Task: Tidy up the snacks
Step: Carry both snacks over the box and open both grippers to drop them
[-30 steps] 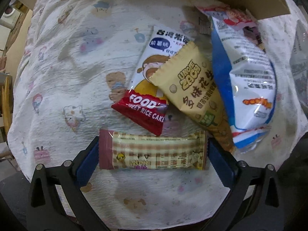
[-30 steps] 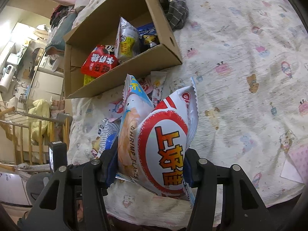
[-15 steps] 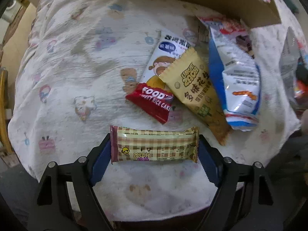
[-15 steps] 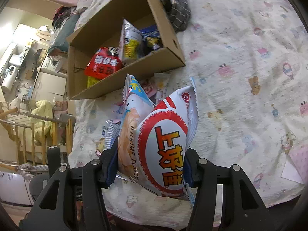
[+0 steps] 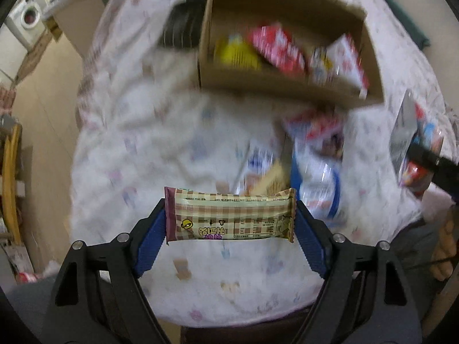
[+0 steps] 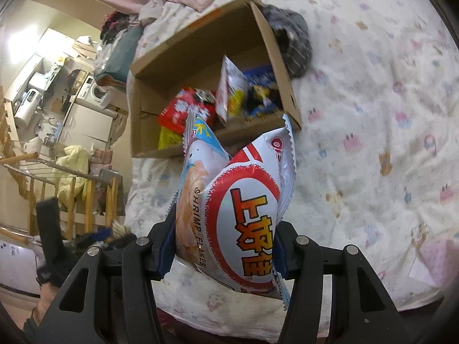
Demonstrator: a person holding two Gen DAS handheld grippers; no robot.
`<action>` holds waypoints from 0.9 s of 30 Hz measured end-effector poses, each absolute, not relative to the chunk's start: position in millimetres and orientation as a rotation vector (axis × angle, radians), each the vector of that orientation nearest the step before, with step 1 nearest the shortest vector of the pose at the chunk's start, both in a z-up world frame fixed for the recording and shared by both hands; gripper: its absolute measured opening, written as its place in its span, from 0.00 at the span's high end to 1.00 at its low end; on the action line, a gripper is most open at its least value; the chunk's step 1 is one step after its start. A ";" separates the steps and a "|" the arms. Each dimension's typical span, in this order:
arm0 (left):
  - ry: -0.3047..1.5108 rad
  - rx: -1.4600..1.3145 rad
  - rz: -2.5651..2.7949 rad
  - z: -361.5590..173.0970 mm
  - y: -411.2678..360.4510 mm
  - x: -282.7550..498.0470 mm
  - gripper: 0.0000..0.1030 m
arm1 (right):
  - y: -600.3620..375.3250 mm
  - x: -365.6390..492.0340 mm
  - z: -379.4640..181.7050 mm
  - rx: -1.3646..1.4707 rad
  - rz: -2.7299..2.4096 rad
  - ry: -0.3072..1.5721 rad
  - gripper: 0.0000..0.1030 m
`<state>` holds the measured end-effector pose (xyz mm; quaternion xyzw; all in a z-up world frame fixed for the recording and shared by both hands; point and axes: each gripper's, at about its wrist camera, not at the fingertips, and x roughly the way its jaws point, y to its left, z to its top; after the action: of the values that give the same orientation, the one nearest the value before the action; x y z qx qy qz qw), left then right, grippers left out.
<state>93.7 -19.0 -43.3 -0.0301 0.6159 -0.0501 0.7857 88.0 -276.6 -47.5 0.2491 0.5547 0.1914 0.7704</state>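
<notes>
My left gripper (image 5: 231,210) is shut on a checked yellow-and-brown wafer bar (image 5: 229,218), gripped end to end and held level above the bed. My right gripper (image 6: 225,229) is shut on a white and red shrimp flakes bag (image 6: 246,215), which stands upright between its blue pads. Beyond both grippers an open cardboard box (image 6: 200,43) lies on the bed with several snack packets (image 6: 186,111) inside. In the left wrist view the box (image 5: 287,89) is blurred, and loose packets (image 5: 318,183) lie on the sheet below it.
A white cartoon-print bedsheet (image 6: 373,114) covers the bed. Dark checked clothing (image 6: 295,37) lies behind the box. Left of the bed are a wooden railing (image 6: 71,189) and a washing machine (image 5: 28,20). A person's hand (image 5: 444,246) shows at the right edge.
The left gripper closed on the wafer bar and lifted it off the sheet, and its view now takes in the box. The right gripper rose a little with its bag.
</notes>
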 end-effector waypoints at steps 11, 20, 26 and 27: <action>1.186 -0.052 -0.133 -10.0 1.7 156.2 0.22 | -261.8 149.7 -4.6 0.490 0.432 1.111 0.45; 1.119 -0.027 -0.155 -10.3 -28.8 209.1 0.22 | -237.1 214.4 9.9 0.440 0.453 1.033 0.45; 1.137 0.040 -0.140 -33.5 -43.1 236.8 0.22 | -227.1 243.4 -13.4 0.448 0.469 1.065 0.45; 1.138 0.047 -0.138 -38.4 -43.6 241.0 0.22 | -224.9 247.1 -17.8 0.444 0.467 1.074 0.45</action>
<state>241.0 -43.6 -38.4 0.0224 0.5384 -0.0652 0.8398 247.1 -224.9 -17.8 0.2077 0.5025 0.2187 0.8102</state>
